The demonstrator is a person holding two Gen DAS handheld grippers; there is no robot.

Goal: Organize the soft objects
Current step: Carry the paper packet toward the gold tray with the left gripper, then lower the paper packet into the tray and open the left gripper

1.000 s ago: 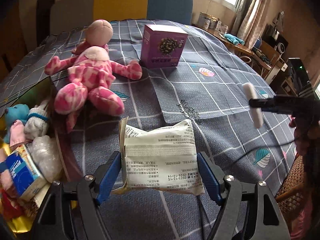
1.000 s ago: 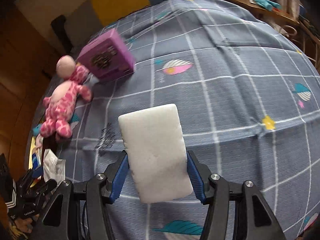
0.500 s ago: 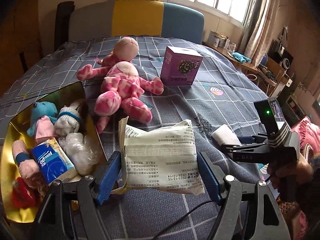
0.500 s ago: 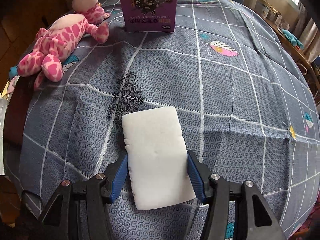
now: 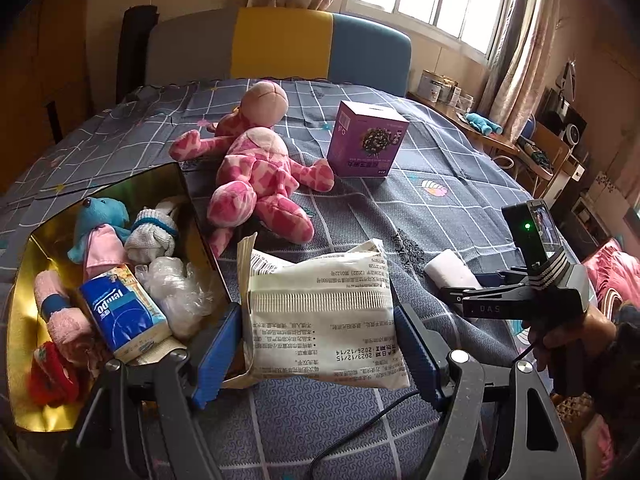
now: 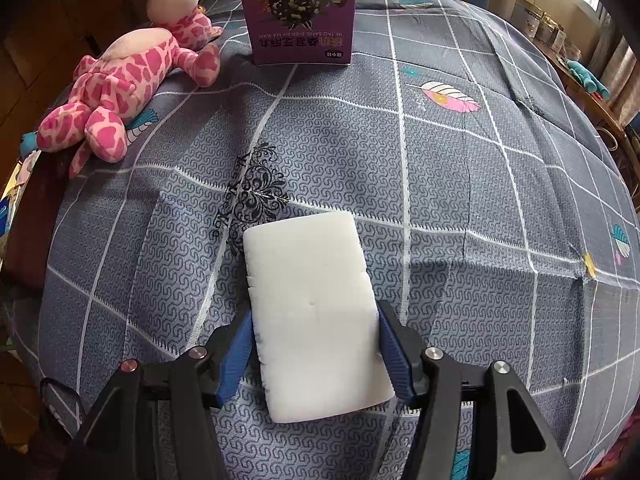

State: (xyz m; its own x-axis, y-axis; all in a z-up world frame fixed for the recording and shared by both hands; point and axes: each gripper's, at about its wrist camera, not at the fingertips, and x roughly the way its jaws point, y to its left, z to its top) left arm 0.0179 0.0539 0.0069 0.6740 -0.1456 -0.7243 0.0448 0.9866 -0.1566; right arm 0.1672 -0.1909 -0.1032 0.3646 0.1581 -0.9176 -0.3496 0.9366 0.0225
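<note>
My left gripper is shut on a cream soft packet with printed text, held beside the right wall of a gold box. The box holds a blue plush, a white knit toy, a Tempo tissue pack, clear plastic and pink and red cloth items. My right gripper is shut on a white sponge block, low over the tablecloth; it also shows in the left wrist view. A pink spotted plush lies on the table, also in the right wrist view.
A purple carton stands behind the plush, seen too in the right wrist view. The round table wears a grey-blue checked cloth. A yellow and blue chair back stands behind; shelves and clutter fill the right side.
My left gripper pulled back and turned left with the packet, so the gold box came fully into view. My right gripper swung left and lower over the cloth, still holding the sponge.
</note>
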